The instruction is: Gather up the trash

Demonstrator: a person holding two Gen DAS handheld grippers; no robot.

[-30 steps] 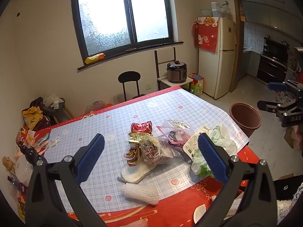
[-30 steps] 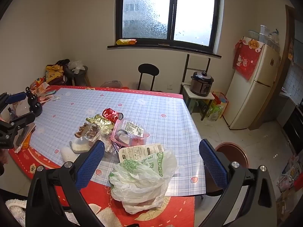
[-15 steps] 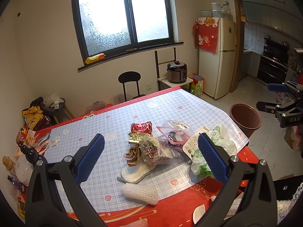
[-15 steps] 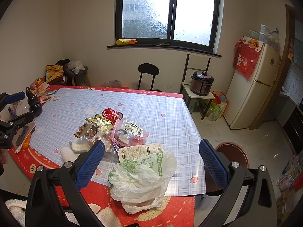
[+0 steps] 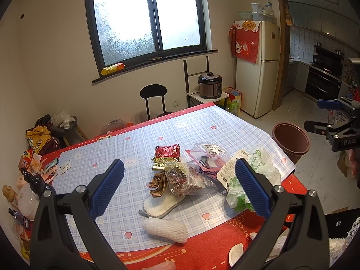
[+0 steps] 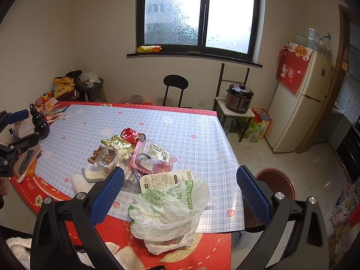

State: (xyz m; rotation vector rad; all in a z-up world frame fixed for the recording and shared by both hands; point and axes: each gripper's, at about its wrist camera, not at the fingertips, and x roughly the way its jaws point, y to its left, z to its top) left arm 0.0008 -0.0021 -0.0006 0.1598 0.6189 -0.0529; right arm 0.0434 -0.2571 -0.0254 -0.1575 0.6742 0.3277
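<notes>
Kitchen table (image 5: 139, 139), trash pile (image 5: 180, 175) central; left gripper (image 5: 180, 189), right gripper (image 6: 180, 193) raised above, both wide open, empty.

Bare tablecloth (image 5: 139, 148) is lying open ahead-left of the left gripper (image 5: 180, 189); the trash pile (image 5: 180, 175) is crowding straight ahead, a foam net (image 5: 165, 227) blocking beneath.
</notes>
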